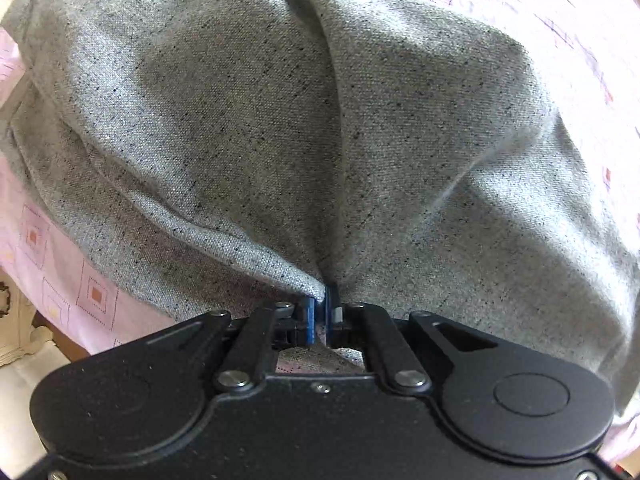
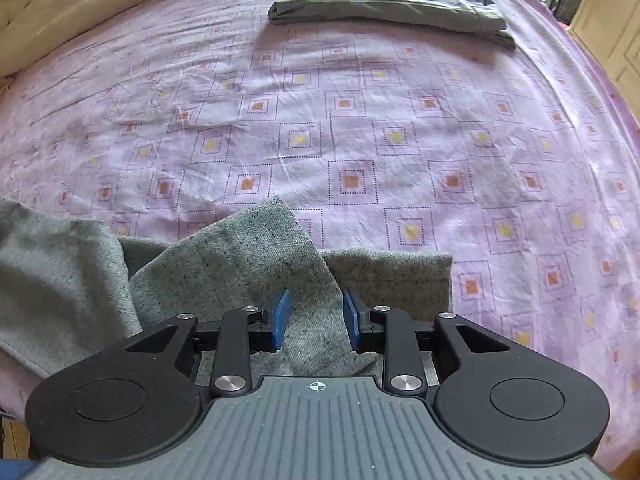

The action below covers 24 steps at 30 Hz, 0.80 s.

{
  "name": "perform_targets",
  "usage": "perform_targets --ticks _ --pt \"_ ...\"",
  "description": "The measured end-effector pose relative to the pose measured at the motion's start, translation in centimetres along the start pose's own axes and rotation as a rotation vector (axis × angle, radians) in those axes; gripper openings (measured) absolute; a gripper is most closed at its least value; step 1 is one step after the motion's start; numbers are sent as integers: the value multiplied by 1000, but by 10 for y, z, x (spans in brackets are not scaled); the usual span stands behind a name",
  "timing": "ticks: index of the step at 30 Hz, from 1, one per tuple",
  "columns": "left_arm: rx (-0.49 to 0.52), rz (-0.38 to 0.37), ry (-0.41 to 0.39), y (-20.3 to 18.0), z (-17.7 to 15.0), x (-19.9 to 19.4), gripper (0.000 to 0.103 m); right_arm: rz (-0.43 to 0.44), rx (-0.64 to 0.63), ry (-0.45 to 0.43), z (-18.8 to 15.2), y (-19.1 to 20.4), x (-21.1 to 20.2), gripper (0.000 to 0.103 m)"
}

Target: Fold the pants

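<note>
Grey speckled pants [image 1: 280, 120] fill the left wrist view, bunched and pulled into folds over the pink bed sheet [image 1: 60, 280]. My left gripper [image 1: 320, 308] is shut on a pinch of the pants fabric, which fans out from its blue pads. In the right wrist view the same pants [image 2: 240, 256] lie at the near edge of the bed, with one corner flap turned up. My right gripper [image 2: 316, 312] is open, its blue pads [image 2: 280, 316] standing on either side of that flap without pinching it.
A folded grey-green garment [image 2: 392, 0] lies at the far side of the bed. The pink patterned sheet [image 2: 360, 140] spreads between it and the pants. A cream blanket [image 2: 60, 12] lines the far left edge. Wooden furniture [image 2: 608, 28] stands at the far right.
</note>
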State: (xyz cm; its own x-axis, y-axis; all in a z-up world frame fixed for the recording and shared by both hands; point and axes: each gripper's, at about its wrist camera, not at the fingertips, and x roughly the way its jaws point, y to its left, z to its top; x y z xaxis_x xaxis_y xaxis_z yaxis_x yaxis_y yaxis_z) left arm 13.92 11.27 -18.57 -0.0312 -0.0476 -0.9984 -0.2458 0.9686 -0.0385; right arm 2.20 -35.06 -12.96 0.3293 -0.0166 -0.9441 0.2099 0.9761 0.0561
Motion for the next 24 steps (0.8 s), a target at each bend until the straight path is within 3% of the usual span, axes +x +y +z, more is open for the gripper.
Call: perform_targets --ticks 10,11,12,14,17,20,22,24 --pt "-31 67 -48 -23 -16 -7 6 147 -80 101 8 -16 29 29" --pt "-40 66 -53 -24 -18 -9 6 194 -71 105 7 -18 27 13" --pt "-49 61 -62 -18 -21 -8 6 232 -63 112 5 -17 24 6" --pt "-64 50 -83 -12 -23 -14 6 261 -75 50 1 -11 4 6" --pt "-92 -3 -161 -7 -32 -36 6 226 -15 -106 -12 -12 -45 6" --pt "-107 -55 -222 -1 -40 -53 6 110 101 -225 -33 -29 -86 6" --pt "-111 -46 -201 2 -45 -50 6 47 169 -197 -49 -41 -81 6" --pt "-98 -23 -165 4 -43 -43 6 8 198 -114 -63 -50 -57 6"
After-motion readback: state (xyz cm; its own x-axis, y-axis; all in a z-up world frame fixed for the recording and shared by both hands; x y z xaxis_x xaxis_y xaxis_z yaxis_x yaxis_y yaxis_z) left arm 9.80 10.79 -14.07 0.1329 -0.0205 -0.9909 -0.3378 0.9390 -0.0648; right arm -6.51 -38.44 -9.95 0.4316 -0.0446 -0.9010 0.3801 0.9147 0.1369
